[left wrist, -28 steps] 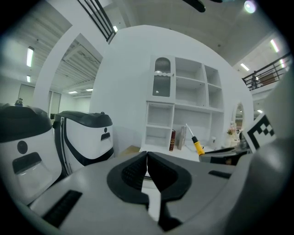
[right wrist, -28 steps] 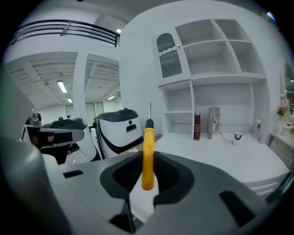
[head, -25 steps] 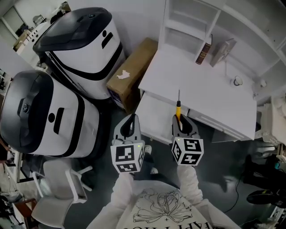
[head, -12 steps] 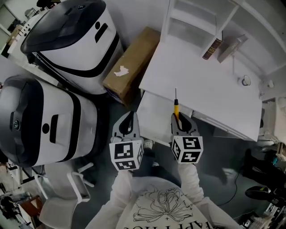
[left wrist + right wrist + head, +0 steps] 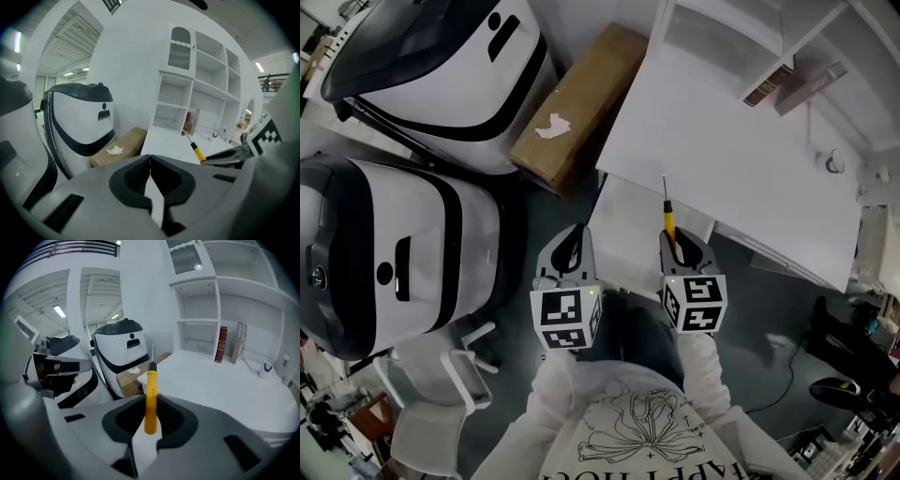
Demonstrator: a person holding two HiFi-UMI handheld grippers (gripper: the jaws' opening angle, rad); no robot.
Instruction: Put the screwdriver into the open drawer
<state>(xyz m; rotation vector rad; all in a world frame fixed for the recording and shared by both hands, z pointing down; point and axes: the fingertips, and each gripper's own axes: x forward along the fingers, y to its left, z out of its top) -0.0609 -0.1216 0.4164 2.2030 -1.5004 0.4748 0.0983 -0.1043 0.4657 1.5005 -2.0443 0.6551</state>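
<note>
A screwdriver (image 5: 669, 219) with a yellow handle (image 5: 150, 394) and a thin metal shaft points forward out of my right gripper (image 5: 676, 247), which is shut on the handle (image 5: 197, 151). Its tip hangs over the white open drawer (image 5: 622, 231) that sticks out under the white desk (image 5: 722, 141). My left gripper (image 5: 573, 246) is beside it on the left, over the drawer's left front corner. Its jaws (image 5: 150, 159) are shut with nothing between them. In the right gripper view the handle is pinched between the dark pads (image 5: 126, 420).
Two large white-and-black machines (image 5: 431, 56) (image 5: 384, 244) stand at the left. A cardboard box (image 5: 572, 98) lies between them and the desk. Books (image 5: 766, 86) and a small cup (image 5: 834, 161) are at the desk's back. A white chair (image 5: 441, 394) is at the lower left.
Both grippers have sunk and moved forward toward the drawer, side by side. The right one still holds the screwdriver and the left one is still shut.
</note>
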